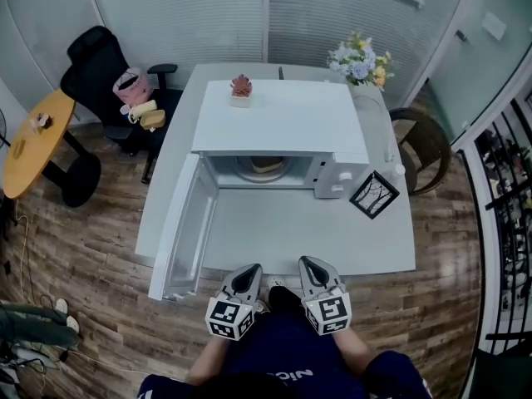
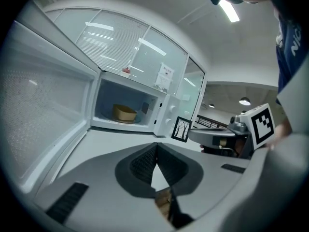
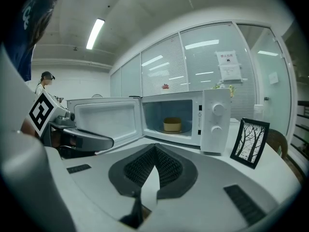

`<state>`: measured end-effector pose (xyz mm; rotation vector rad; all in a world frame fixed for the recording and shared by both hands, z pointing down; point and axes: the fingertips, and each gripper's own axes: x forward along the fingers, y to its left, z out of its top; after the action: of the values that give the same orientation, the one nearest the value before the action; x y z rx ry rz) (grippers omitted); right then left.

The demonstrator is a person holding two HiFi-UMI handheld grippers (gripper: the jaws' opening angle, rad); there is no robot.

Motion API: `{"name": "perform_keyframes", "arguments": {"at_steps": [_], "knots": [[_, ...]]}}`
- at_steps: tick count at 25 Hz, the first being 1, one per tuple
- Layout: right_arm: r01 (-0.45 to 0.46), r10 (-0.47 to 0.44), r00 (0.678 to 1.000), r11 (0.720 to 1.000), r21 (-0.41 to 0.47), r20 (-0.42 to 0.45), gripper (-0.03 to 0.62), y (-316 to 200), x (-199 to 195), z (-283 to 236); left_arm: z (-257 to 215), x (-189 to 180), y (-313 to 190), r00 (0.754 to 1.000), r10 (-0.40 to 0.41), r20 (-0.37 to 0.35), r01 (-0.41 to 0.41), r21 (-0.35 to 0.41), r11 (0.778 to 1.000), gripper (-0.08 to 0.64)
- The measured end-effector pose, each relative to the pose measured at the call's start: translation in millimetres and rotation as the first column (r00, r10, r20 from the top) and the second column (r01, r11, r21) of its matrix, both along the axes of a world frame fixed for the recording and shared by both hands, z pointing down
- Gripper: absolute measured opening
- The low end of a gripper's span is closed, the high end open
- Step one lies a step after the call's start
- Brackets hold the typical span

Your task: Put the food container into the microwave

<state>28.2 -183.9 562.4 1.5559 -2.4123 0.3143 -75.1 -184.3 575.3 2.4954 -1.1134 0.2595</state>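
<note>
Item 1, at the near edge of the counter (image 1: 291,239), about mid-width: left gripper (image 1: 249,271), fingers (image 2: 140,166) closed tip to tip, nothing between them. Item 2, just beside it to the right: right gripper (image 1: 312,264), fingers (image 3: 170,167) likewise pressed together at the tips and empty. Both are held over the person's lap, well apart from the appliance. Item 3, along the left edge: microwave door (image 1: 187,231), swung fully open and reaching toward the near-left corner. Item 4, near the right edge, mid-depth: 1 black picture frame (image 1: 374,194), leaning just beside the control panel. Item 5, on the far half of the counter: 1 white microwave (image 1: 283,123), cavity facing the near edge. Item 6, inside that cavity, on the turntable: 1 tan round food container (image 3: 172,124), upright and roughly centred. Item 7, on the microwave roof: 1 small potted plant (image 1: 241,88). Item 8, far-right corner: 1 flower bouquet (image 1: 359,61). Handling note, as a judgement: placement looks complete, with only the door left to close. The left gripper is the better placed. Push the door's outer face near its free edge with the closed fingers, follow its arc steadily, and keep the right gripper clear of the frame.
</note>
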Motion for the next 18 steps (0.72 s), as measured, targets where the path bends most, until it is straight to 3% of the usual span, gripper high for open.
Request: {"name": "perform_keyframes", "arguments": {"at_steps": [10,18], "knots": [[0.003,-0.005,0.999,0.999,-0.036,-0.046,0.009,3,-1,10,-1,8,-2,1.0,0.01,0.016,-0.01,0.012,1.0,0.003],[-0.038,0.037,0.999,0.998,-0.04,-0.025,0.009,1,10,12,-1,12,-4,0.999,0.017,0.047,-0.018,0.029,0.999,0.003]]}}
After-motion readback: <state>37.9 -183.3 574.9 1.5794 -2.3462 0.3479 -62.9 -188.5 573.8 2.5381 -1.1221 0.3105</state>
